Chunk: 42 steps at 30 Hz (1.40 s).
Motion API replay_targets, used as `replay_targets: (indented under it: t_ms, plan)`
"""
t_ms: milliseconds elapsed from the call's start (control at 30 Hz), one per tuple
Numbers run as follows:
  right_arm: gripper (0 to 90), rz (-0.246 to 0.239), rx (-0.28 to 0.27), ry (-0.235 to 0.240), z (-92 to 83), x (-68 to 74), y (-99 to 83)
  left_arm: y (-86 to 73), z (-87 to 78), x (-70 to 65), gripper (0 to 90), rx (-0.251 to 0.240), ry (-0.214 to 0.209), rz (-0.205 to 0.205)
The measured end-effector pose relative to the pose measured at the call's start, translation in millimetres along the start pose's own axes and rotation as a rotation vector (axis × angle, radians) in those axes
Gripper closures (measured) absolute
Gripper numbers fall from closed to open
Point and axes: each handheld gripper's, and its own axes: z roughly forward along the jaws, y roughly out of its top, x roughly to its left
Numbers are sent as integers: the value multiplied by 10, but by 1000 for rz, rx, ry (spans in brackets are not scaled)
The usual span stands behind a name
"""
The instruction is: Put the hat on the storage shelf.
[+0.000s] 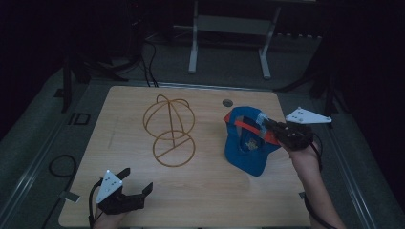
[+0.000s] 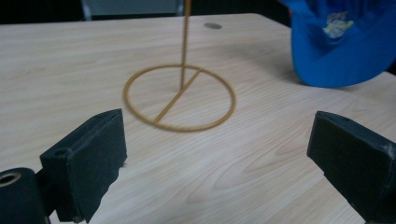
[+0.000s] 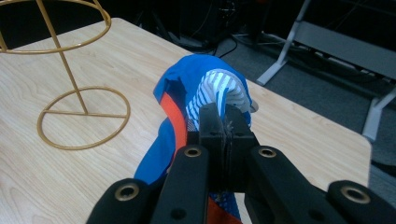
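A blue cap (image 1: 249, 145) with an orange band and striped white lining hangs off the table at the right, pinched at its edge by my right gripper (image 1: 267, 125), which is shut on it. In the right gripper view the jaws meet on the cap's (image 3: 187, 88) fabric. A gold wire hat stand (image 1: 170, 129) with a ring base and a domed top stands mid-table, left of the cap. My left gripper (image 1: 136, 181) stays near the table's front left corner, open and empty. In the left gripper view its jaws frame the stand's ring base (image 2: 180, 98), with the cap (image 2: 343, 46) at upper right.
The wooden table (image 1: 119, 143) has a round cable hole (image 1: 228, 102) near its far edge. Beyond the table stands a white metal frame (image 1: 229, 33) on the floor, and black cables (image 1: 62, 167) lie at the left.
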Motion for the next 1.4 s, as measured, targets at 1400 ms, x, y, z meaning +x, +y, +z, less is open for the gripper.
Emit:
replay_targets:
  t_ms: [1400]
  plan:
    - [887,-121,-119,191,-596,461,110,1394,719,-787,145,-7,-237,264]
